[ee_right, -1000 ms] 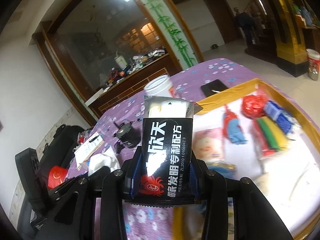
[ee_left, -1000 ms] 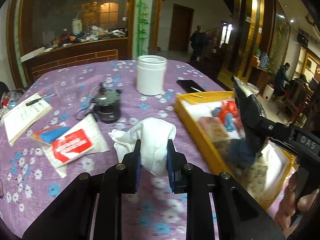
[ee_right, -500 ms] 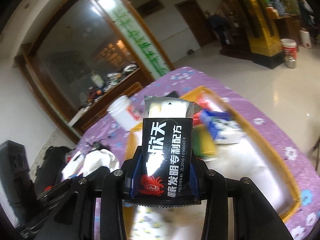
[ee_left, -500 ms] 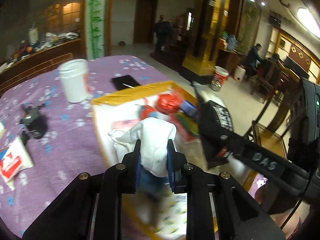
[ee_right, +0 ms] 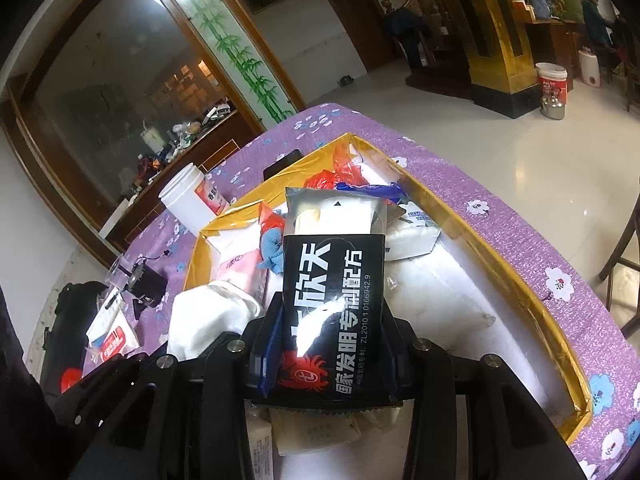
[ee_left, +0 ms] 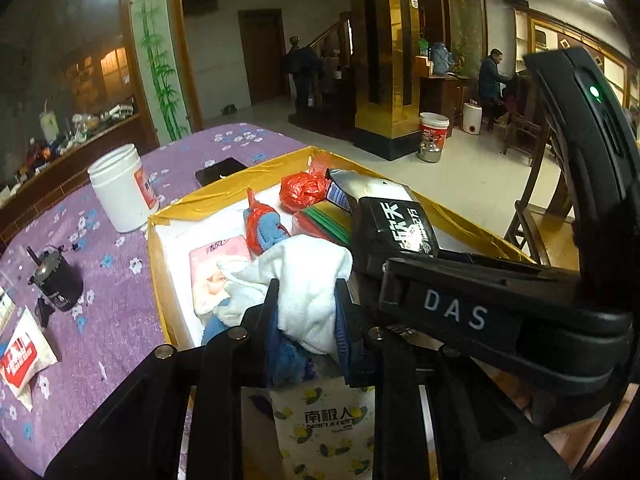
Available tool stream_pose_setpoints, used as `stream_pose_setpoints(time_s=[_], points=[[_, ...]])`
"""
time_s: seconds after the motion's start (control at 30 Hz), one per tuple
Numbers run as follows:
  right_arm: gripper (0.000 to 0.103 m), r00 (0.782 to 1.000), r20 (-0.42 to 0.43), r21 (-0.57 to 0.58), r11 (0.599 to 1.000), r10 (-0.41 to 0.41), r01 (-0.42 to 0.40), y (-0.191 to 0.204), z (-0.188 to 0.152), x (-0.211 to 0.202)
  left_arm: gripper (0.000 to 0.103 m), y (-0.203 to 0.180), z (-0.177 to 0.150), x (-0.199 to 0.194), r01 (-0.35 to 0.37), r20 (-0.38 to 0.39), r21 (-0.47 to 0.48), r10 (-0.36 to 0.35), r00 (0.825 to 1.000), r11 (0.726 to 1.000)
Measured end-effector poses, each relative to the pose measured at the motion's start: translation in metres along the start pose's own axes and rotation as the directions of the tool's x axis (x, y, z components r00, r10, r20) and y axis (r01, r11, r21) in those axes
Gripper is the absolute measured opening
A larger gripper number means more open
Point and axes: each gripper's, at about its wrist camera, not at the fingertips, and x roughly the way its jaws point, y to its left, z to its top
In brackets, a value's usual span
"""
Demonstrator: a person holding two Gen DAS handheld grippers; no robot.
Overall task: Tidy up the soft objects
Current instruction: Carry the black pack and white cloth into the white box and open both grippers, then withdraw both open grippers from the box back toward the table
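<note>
My left gripper [ee_left: 307, 312] is shut on a white cloth [ee_left: 308, 276] and holds it over the near end of the gold-rimmed box [ee_left: 224, 196]. My right gripper [ee_right: 332, 332] is shut on a black foil packet [ee_right: 332, 280] with white Chinese print, held above the same box [ee_right: 500, 264]. The packet [ee_left: 392, 224] and right gripper body show at the right of the left wrist view; the white cloth [ee_right: 208, 316] shows at the left of the right wrist view. The box holds a pink tissue pack [ee_left: 212, 264], a red-and-blue bundle [ee_left: 266, 228], a red bag [ee_left: 302, 190] and other soft packs.
On the purple flowered tablecloth [ee_left: 120, 320] stand a white jar [ee_left: 120, 188], a black phone [ee_left: 220, 170], a small black device [ee_left: 56, 280] and a red-and-white sachet [ee_left: 20, 356]. A patterned tissue pack [ee_left: 324, 424] lies under my left gripper. A wooden chair [ee_left: 532, 208] stands right of the table.
Both grippers have swung right from the tablecloth to above the box, each keeping its load. The left gripper's cloth went from over the table to over the box's near end.
</note>
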Motion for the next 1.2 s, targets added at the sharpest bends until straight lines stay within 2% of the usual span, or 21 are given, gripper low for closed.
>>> stream_pose_setpoints(time_s=[0.37,0.63,0.7,0.77,1.2], points=[[0.047,1.0,0.014,0.012,1.0,0.018,-0.019,-0.001,0.0,-0.005,0.025,-0.001,0.001,-0.006,-0.018,0.04,0.013,0.017,0.999,1.0],[0.05,0.998,0.056,0.006,1.0,0.025,-0.025,0.0,0.001,-0.015,0.034,-0.002,0.002,-0.013,-0.028,0.074,0.015,0.027,0.997,0.999],[0.05,0.998,0.064,0.007,1.0,0.029,-0.029,0.0,0.001,-0.017,0.048,-0.001,0.003,-0.016,-0.033,0.086,0.011,0.032,0.996,0.999],[0.051,0.997,0.073,0.006,0.999,0.031,-0.031,0.0,0.001,-0.019,0.057,0.0,0.003,-0.019,-0.038,0.103,0.008,0.037,0.994,0.999],[0.054,0.985,0.166,0.026,0.999,0.037,-0.042,-0.003,0.005,-0.037,0.057,0.003,0.007,-0.036,-0.065,0.144,0.003,0.064,0.988,0.998]])
